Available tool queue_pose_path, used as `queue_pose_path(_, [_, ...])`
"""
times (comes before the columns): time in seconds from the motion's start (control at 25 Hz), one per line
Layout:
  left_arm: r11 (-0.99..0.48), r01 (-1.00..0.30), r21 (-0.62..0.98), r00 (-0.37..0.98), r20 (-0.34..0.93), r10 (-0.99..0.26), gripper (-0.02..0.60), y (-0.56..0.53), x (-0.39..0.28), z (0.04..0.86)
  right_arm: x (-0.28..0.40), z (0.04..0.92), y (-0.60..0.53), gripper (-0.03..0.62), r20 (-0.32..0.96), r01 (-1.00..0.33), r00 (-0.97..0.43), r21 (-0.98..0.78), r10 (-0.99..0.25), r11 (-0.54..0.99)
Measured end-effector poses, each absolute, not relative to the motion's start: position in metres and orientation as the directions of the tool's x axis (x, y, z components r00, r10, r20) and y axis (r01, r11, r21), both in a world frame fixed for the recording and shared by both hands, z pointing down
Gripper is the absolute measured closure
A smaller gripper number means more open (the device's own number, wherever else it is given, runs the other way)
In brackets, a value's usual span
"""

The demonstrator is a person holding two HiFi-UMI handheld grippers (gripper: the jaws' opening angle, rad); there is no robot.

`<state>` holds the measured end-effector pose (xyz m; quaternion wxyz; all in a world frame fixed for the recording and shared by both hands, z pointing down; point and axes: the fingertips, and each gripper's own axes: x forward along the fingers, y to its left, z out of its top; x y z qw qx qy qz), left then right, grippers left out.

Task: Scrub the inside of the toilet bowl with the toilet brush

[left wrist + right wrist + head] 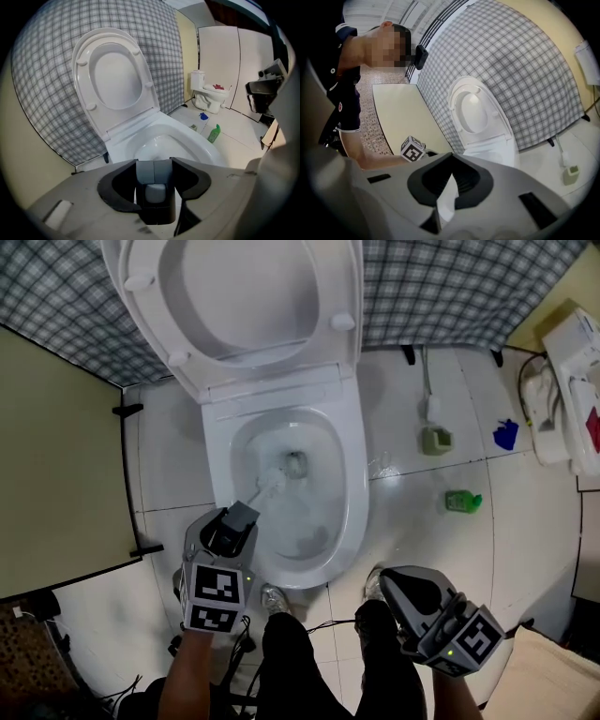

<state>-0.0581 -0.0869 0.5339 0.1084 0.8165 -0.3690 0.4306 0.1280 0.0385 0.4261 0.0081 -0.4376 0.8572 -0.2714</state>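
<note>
The toilet point(281, 418) stood with its seat and lid point(253, 296) tipped up against the checked wall, so the bowl point(352, 493) was open from above. The head view showed its inner surface wet and streaked near the front, but nothing showed how much of it had been scrubbed.

The left gripper point(234, 524) hung over the bowl's near left rim, pointing steeply down. Its jaws were closed on the grey handle of the toilet brush point(269, 484). The white brush head sat low in the bowl, just beside the drain hole. The right gripper point(405, 589) was well apart from the toilet on the right, above the floor. Its jaws met at the tips with nothing between them.

By my reading, scrubbing was under way at the bottom of the bowl. The side walls, the far wall and the underside of the rim probably remained to be done.
</note>
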Motion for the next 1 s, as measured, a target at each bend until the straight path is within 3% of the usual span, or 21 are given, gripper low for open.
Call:
queue_pose_path(0.28, [-0.719,-0.682,-0.134,0.314,0.834,-0.454,0.37,-0.062,-0.077,0.531,0.111,0.417,0.04,0.594,0.189,-0.715,-0.657,-0.463,-0.73,0.524])
queue_pose_path(0.64, [-0.732,-0.67,-0.121,0.271,0.878,-0.393,0.37,-0.074,-0.074,0.588,0.113,0.413,0.044,0.594,0.201,-0.722,-0.655,-0.453,-0.729,0.523])
queue_pose_path(1.0, [-0.77,-0.636,-0.055,0.355,0.865,-0.355,0.37,-0.041,-0.071,0.529,0.119,0.41,0.052,0.594,0.202,-0.722,-0.648,-0.471,-0.734,0.508])
